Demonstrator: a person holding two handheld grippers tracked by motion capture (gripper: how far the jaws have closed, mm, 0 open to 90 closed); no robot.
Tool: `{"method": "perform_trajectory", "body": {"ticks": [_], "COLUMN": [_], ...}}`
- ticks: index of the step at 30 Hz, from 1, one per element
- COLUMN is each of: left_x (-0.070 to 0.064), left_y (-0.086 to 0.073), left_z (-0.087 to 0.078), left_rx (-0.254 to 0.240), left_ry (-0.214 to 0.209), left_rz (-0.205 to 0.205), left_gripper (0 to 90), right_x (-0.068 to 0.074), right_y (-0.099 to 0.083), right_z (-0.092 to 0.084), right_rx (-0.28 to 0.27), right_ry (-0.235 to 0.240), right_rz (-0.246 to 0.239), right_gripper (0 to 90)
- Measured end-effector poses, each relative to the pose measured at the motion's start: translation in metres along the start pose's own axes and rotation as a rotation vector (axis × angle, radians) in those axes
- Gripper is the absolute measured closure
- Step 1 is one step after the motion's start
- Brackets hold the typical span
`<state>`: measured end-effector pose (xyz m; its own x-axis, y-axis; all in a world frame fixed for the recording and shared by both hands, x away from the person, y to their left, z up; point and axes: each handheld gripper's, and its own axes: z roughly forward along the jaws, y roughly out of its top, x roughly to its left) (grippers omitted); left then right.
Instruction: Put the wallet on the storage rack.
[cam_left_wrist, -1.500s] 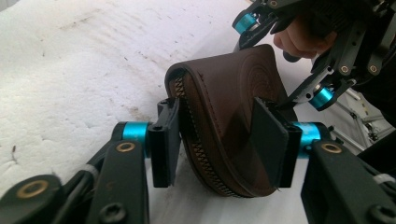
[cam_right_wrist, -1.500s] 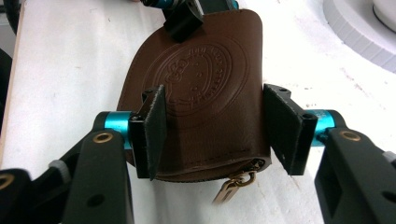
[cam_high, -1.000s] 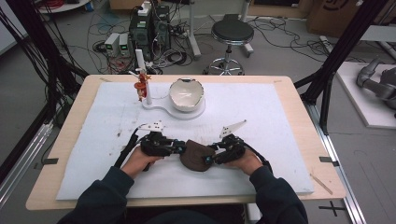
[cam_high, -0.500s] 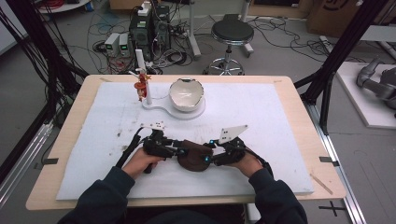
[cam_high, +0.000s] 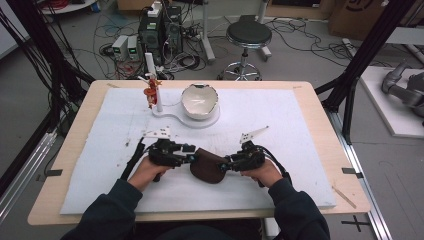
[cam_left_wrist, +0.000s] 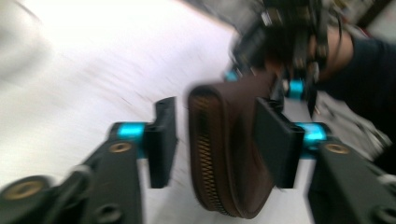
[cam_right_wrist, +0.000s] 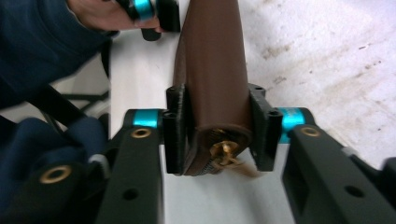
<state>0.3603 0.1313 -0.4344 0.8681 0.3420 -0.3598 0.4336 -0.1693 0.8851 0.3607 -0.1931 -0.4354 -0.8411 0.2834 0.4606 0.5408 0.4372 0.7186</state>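
Both grippers shifted nearer; right gripper (cam_right_wrist: 218, 133) clamps pouch (cam_right_wrist: 212, 70), left gripper (cam_left_wrist: 219, 140) fingers parted.

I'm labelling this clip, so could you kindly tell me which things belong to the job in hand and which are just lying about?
In use:
- brown zip pouch
- left tongs
- right tongs

Lying about:
- white bowl
- its white stand
- small red figure

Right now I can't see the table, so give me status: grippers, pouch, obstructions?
Right gripper shut on brown pouch. Left gripper open, jaws straddling the pouch's other end. Bowl and stand far side, apart.
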Motion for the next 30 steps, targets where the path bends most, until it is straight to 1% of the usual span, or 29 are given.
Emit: {"method": "perform_trajectory", "body": {"ticks": [1, 2, 3, 4, 5, 6, 7, 8, 9, 10, 11, 12, 13, 14, 16, 17, 18, 19, 20, 21, 22, 23, 24, 25, 27, 29, 30], "left_x": [0.002, 0.004, 0.004, 0.008, 0.008, 0.014, 0.016, 0.016, 0.02, 0.025, 0.027, 0.027, 0.028, 0.031, 0.034, 0.034, 0.038, 0.04, 0.04, 0.041, 0.041, 0.041, 0.041, 0.039, 0.038, 0.038, 0.038], "left_y": [0.007, 0.009, 0.009, 0.012, 0.012, 0.013, 0.013, 0.013, 0.013, 0.011, 0.011, 0.011, 0.01, 0.006, 0.001, 0.001, -0.003, -0.005, -0.005, -0.007, -0.007, -0.008, -0.008, -0.007, -0.007, -0.007, -0.007], "left_z": [-0.017, -0.026, -0.026, -0.046, -0.046, -0.065, -0.072, -0.072, -0.083, -0.098, -0.105, -0.105, -0.112, -0.123, -0.13, -0.13, -0.135, -0.137, -0.137, -0.141, -0.141, -0.142, -0.142, -0.142, -0.141, -0.141, -0.141], "left_rx": [-0.048, -0.069, -0.069, -0.094, -0.094, -0.103, -0.102, -0.102, -0.1, -0.1, -0.102, -0.102, -0.111, -0.131, -0.138, -0.138, -0.136, -0.137, -0.137, -0.154, -0.154, -0.159, -0.163, -0.17, -0.168, -0.168, -0.171], "left_ry": [0.108, 0.156, 0.156, 0.269, 0.269, 0.347, 0.378, 0.378, 0.423, 0.484, 0.51, 0.51, 0.532, 0.562, 0.581, 0.581, 0.599, 0.602, 0.602, 0.602, 0.602, 0.602, 0.603, 0.598, 0.596, 0.594, 0.594], "left_rz": [0.021, 0.032, 0.032, 0.05, 0.05, 0.051, 0.052, 0.052, 0.056, 0.057, 0.064, 0.064, 0.062, 0.051, 0.039, 0.039, 0.02, 0.011, 0.011, 0.009, 0.009, 0.013, 0.02, 0.033, 0.045, 0.044, 0.042], "left_gripper": [39.2, 36.8, 35.2, 34.1, 33.9, 33.2, 32.6, 32.2, 31.6, 31.3, 31.0, 30.8, 30.8, 30.7, 30.0, 28.9, 26.7, 24.7, 24.4, 24.4, 24.4, 24.4, 24.4, 24.4, 24.4, 24.4, 24.4], "right_x": [0.0, 0.0, 0.0, 0.0, -0.001, -0.002, -0.002, -0.002, -0.001, -0.001, 0.0, 0.0, 0.001, 0.002, 0.003, 0.003, 0.003, 0.003, 0.003, 0.004, 0.004, 0.004, 0.004, 0.004, 0.004, 0.003, 0.003], "right_y": [0.0, 0.001, 0.001, 0.002, 0.002, 0.002, 0.003, 0.003, 0.004, 0.005, 0.006, 0.006, 0.01, 0.012, 0.018, 0.02, 0.023, 0.026, 0.026, 0.031, 0.031, 0.034, 0.041, 0.046, 0.056, 0.068, 0.068], "right_z": [-0.002, -0.005, -0.008, -0.01, -0.012, -0.015, -0.017, -0.019, -0.023, -0.026, -0.028, -0.028, -0.033, -0.035, -0.037, -0.038, -0.039, -0.04, -0.04, -0.042, -0.042, -0.044, -0.047, -0.048, -0.05, -0.052, -0.052], "right_rx": [-0.018, -0.036, -0.053, -0.067, -0.082, -0.098, -0.114, -0.129, -0.153, -0.172, -0.191, -0.191, -0.222, -0.229, -0.238, -0.242, -0.25, -0.256, -0.256, -0.259, -0.259, -0.263, -0.272, -0.271, -0.273, -0.275, -0.275], "right_ry": [-0.015, -0.038, -0.062, -0.088, -0.113, -0.14, -0.172, -0.194, -0.224, -0.251, -0.274, -0.274, -0.319, -0.348, -0.39, -0.41, -0.422, -0.427, -0.427, -0.442, -0.442, -0.445, -0.44, -0.441, -0.436, -0.43, -0.43], "right_rz": [-0.008, -0.018, -0.024, -0.024, -0.02, -0.026, -0.029, -0.035, -0.033, -0.038, -0.042, -0.042, -0.054, -0.063, -0.068, -0.074, -0.083, -0.089, -0.089, -0.1, -0.1, -0.111, -0.116, -0.12, -0.14, -0.17, -0.17], "right_gripper": [66.0, 66.6, 66.8, 66.8, 66.8, 66.8, 66.7, 66.7, 66.7, 66.7, 66.7, 66.7, 66.7, 66.7, 66.8, 66.8, 66.8, 66.8, 66.8, 66.9, 66.9, 66.9, 66.9, 67.0, 67.0, 67.1, 67.1]}}
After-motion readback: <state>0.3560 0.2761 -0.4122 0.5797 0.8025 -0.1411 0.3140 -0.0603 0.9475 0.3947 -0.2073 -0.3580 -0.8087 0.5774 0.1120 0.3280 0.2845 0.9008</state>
